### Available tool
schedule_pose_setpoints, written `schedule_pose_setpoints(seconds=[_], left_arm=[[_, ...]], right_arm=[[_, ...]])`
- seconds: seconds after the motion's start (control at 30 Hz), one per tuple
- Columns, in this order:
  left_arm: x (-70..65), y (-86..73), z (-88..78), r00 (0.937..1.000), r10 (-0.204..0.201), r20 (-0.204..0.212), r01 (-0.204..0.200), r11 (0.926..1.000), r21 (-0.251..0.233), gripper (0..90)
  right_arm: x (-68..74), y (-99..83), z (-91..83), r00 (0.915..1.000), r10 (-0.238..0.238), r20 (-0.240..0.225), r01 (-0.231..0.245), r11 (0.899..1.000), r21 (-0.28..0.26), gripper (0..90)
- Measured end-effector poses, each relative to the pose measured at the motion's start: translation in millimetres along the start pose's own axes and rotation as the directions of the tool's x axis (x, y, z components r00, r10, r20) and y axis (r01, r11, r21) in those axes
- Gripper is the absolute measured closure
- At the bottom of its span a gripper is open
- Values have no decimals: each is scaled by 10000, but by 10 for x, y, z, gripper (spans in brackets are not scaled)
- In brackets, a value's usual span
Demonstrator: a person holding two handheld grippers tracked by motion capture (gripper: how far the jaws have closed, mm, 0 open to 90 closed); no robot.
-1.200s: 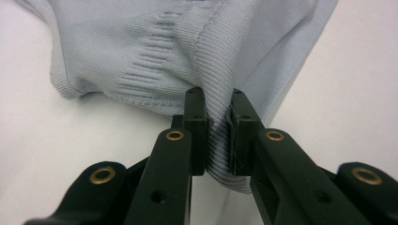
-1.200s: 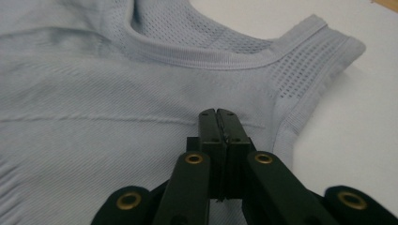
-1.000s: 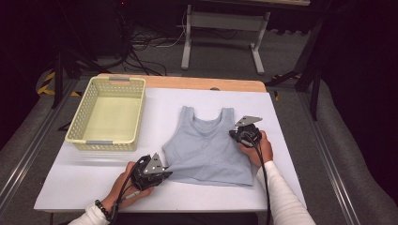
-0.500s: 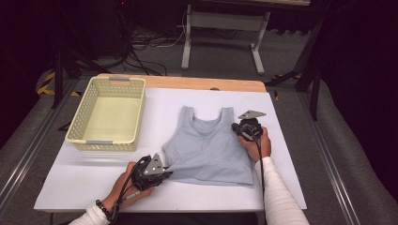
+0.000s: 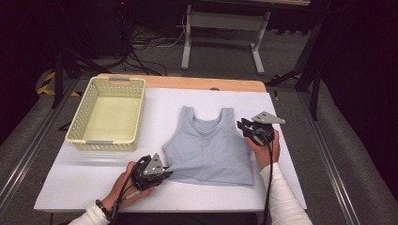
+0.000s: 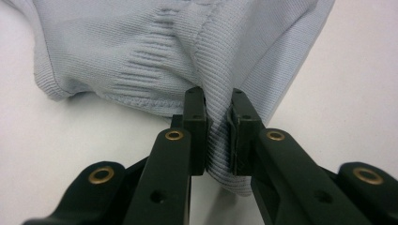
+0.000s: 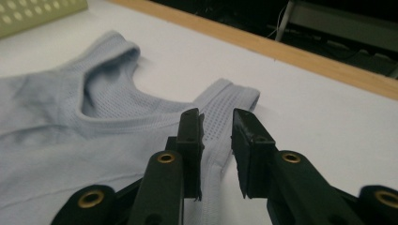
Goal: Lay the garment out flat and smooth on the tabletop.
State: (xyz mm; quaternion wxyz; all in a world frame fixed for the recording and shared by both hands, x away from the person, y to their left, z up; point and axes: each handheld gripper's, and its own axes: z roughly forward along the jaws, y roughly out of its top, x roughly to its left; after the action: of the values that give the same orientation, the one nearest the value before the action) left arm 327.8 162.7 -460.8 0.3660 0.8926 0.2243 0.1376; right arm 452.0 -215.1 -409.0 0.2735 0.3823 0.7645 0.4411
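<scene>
A light blue-grey tank top (image 5: 209,150) lies flat on the white table, neckline toward the far side. My left gripper (image 5: 166,174) is at its near left corner, shut on the hem; in the left gripper view the ribbed fabric (image 6: 141,47) bunches between the jaws of that gripper (image 6: 218,117). At the top's right side, beside the armhole, sits my right gripper (image 5: 241,126). In the right gripper view this gripper (image 7: 218,122) is open, hovering over the right shoulder strap (image 7: 230,96) with a clear gap between the jaws.
A pale yellow plastic basket (image 5: 77,124) stands at the far left of the table. A wooden strip (image 5: 187,83) borders the table's far edge. Beyond it are cables and a metal stand on the floor.
My right gripper has slid a little farther along the top's right side toward the shoulder strap. The left gripper has kept its hold on the hem.
</scene>
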Motion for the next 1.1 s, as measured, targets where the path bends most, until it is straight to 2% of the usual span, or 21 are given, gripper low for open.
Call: schedule_pose_setpoints(seconds=[0.1, 0.27, 0.47, 0.57, 0.63, 0.73, 0.83, 0.93, 1.0, 1.1], left_arm=[[-1, 0, 0, 10000, 8, -11, -8, 10000, -2, 805], [2, -1, 1, 10000, -4, 12, 4, 10000, -10, 803], [-4, 5, -8, 9999, 113, -118, -113, 9999, 9, 775], [-6, 16, -58, 9998, 141, -137, -143, 9998, -130, 729], [-21, 38, -118, 9986, 360, -397, -371, 9989, -272, 654], [-23, 51, -229, 9994, 221, -254, -243, 9957, -894, 613], [-13, 54, -312, 9990, 183, -402, -234, 9914, -1289, 555], [32, 40, -374, 9974, -47, -714, -72, 9863, -1651, 474], [63, 19, -404, 9960, -188, -871, 22, 9825, -1863, 424], [92, -1, -430, 9895, -426, -1384, 150, 9807, -1949, 309]], right_arm=[[27, 5, -102, 9999, 86, -150, -90, 9995, -304, 646], [102, -35, -230, 9999, 96, -124, -103, 9981, -611, 553], [301, -112, -381, 9989, -470, -14, 467, 9957, -799, 476], [392, -165, -450, 9978, -646, -122, 634, 9942, -865, 439], [432, -197, -496, 9978, -630, -192, 610, 9942, -886, 422], [478, -242, -567, 9980, -513, -382, 470, 9933, -1057, 398], [522, -262, -613, 9981, -545, -277, 510, 9919, -1161, 369], [570, -280, -628, 9979, -559, -312, 517, 9910, -1232, 360], [615, -292, -615, 9963, -716, -468, 662, 9918, -1093, 360], [686, -303, -588, 9937, -1008, -497, 957, 9909, -947, 351]])
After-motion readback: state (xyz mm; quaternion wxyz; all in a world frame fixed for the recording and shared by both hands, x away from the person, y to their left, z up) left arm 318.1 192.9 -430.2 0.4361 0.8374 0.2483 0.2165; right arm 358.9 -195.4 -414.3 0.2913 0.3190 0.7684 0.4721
